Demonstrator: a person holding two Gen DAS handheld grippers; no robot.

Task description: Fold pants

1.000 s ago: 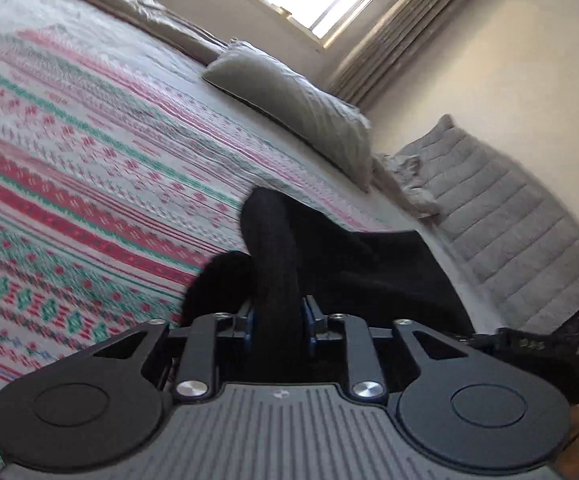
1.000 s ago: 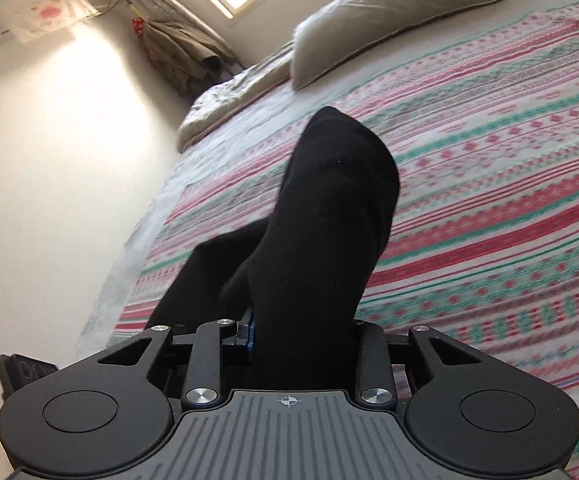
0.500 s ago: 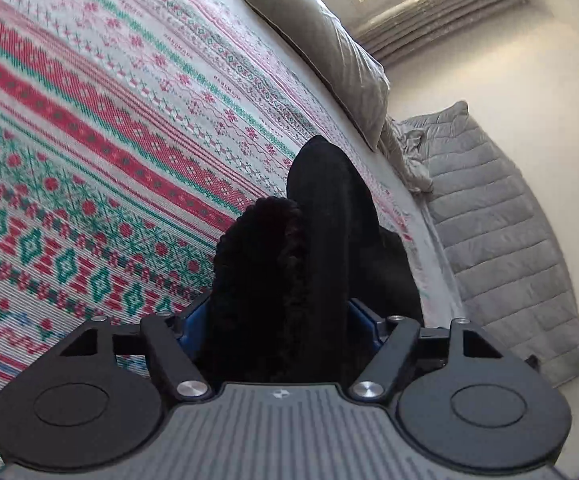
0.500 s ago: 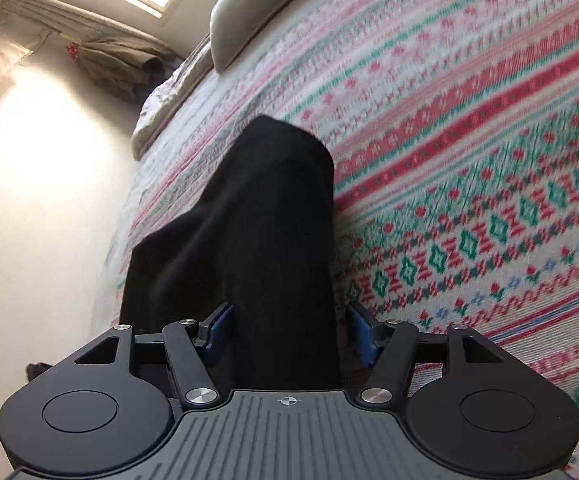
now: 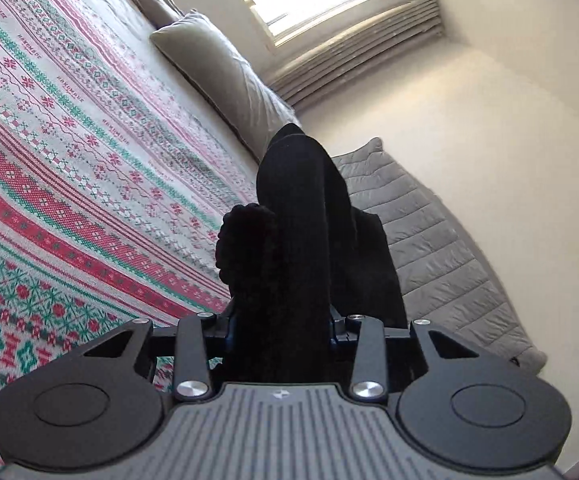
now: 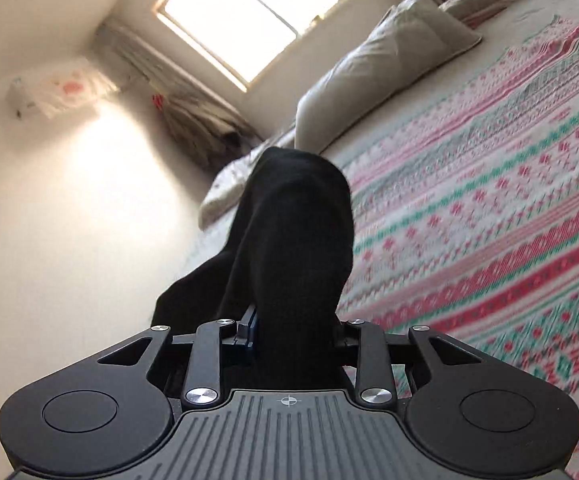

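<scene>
The black pants [image 5: 301,208] rise as a bunched fold straight out of my left gripper [image 5: 281,320]. Its jaws are closing, the cloth fills the gap, and a fuzzy lump of fabric bulges on the left side. In the right wrist view another thick fold of the pants [image 6: 301,216] stands up from my right gripper [image 6: 295,328]. Those jaws are closing too, pressed against the cloth. The fabric hides the fingertips of both grippers. More of the pants trails down behind each fold toward the bed's edge.
A red, green and white patterned bedspread [image 5: 69,160] [image 6: 489,220] covers the bed. A grey pillow [image 5: 217,68] [image 6: 373,64] lies at its head under a bright window [image 6: 249,12]. A grey quilted blanket [image 5: 441,248] lies along the wall.
Both jaws stood wider half a second ago and have narrowed on the cloth again. Both views have tilted up toward the window, and the folds of pants stand taller in the frames.
</scene>
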